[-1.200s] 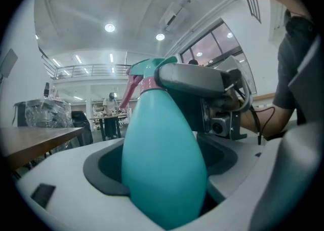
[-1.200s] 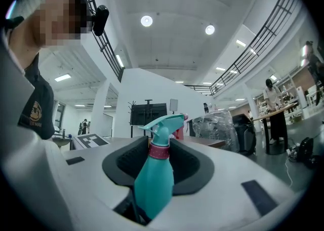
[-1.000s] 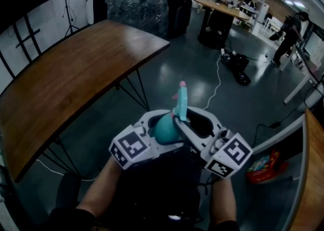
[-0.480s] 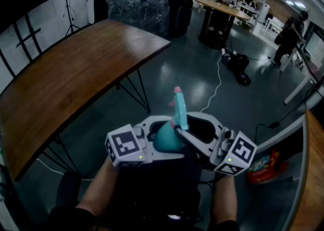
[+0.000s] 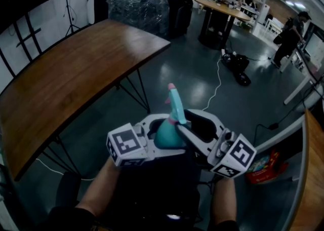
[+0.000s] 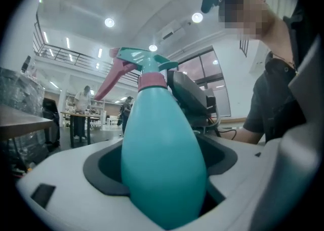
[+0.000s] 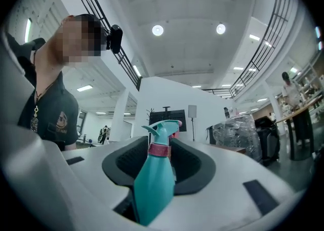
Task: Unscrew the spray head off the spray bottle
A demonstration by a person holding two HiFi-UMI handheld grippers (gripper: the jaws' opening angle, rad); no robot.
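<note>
There is one spray bottle with one spray head on it, and there are two grippers. The teal spray bottle (image 5: pixel 163 136) hangs in the air just off the right edge of the curved wooden table (image 5: pixel 76 73), above the floor. It is tilted so that its spray head (image 5: pixel 175 104) points up and away from the person. The left gripper (image 6: pixel 162 149) has its jaws clamped on the bottle's fat body. The right gripper (image 7: pixel 159 161) has its jaws apart; they have just been opening. The pink collar (image 7: pixel 160 149) and the head stand between them.
</note>
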